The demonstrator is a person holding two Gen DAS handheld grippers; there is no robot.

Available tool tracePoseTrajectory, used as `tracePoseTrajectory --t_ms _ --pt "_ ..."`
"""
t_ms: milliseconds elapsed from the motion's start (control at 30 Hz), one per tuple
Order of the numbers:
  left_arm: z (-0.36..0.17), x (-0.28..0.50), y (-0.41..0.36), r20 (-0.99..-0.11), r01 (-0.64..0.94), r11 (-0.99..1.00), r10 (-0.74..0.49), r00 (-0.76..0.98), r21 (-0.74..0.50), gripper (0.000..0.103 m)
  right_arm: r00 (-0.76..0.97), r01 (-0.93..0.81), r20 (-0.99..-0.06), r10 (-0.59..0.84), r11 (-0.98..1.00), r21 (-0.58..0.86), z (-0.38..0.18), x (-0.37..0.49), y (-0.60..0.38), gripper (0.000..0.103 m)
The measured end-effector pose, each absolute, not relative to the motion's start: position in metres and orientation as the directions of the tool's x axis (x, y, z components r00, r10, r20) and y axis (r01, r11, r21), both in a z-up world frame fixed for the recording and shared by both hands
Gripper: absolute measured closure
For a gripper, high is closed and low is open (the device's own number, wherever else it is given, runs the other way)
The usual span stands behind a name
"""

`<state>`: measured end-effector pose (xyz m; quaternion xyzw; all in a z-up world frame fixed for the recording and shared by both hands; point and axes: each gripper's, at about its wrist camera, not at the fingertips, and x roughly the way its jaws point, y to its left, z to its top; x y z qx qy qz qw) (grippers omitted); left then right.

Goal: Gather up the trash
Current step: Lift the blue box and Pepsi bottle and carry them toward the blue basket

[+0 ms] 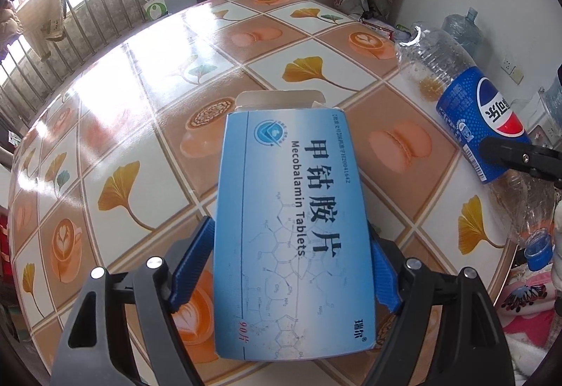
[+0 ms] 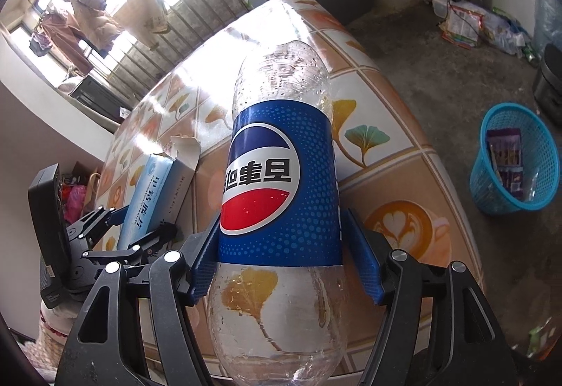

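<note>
Left claw (image 1: pixel 291 266) clamped on blue tablet box (image 1: pixel 291 227) above tiled counter (image 1: pixel 158 76), right claw (image 2: pixel 281 252) clamped on empty cola bottle (image 2: pixel 281 175), blue waste basket (image 2: pixel 514 157) on floor right of it

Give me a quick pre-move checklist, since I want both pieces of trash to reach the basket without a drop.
1. Left gripper on the medicine box: pads against both sides, ok.
2. Right gripper on the Pepsi bottle: jaws opening; firmness cannot tell.
3. Bottle cap on: ok.
4. Box top flap closed: not ok, open.
5. Blue basket in view, on the floor beside the table: ok.
6. Room left in the basket: ok, only partly filled.
</note>
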<state>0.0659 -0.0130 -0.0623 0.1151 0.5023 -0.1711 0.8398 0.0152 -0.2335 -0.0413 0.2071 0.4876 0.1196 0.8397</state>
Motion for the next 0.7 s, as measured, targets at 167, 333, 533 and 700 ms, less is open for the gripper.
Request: tracePoseTrajectory --t_ms 167,333,533,700 --pt "-0.061 0.064 -0.012 -0.879 0.407 0.913 -0.177 0.444 0.022 0.032 0.484 -0.018 -0.790 0.377 0.906 0.422 -0.040 0.014 -0.224 0.039" --pt "-0.061 0.061 -0.012 -0.871 0.409 0.912 -0.174 0.460 0.034 0.032 0.480 -0.039 -0.806 0.347 0.926 0.375 -0.040 0.016 -0.217 0.039" --pt "-0.061 0.061 -0.012 -0.866 0.410 0.911 -0.176 0.469 0.037 0.033 0.473 -0.072 -0.818 0.327 0.940 0.334 -0.038 0.016 -0.215 0.039" --pt "-0.061 0.061 -0.011 -0.865 0.410 0.911 -0.179 0.469 0.034 0.033 0.474 -0.092 -0.821 0.318 0.945 0.313 -0.036 0.014 -0.214 0.039"
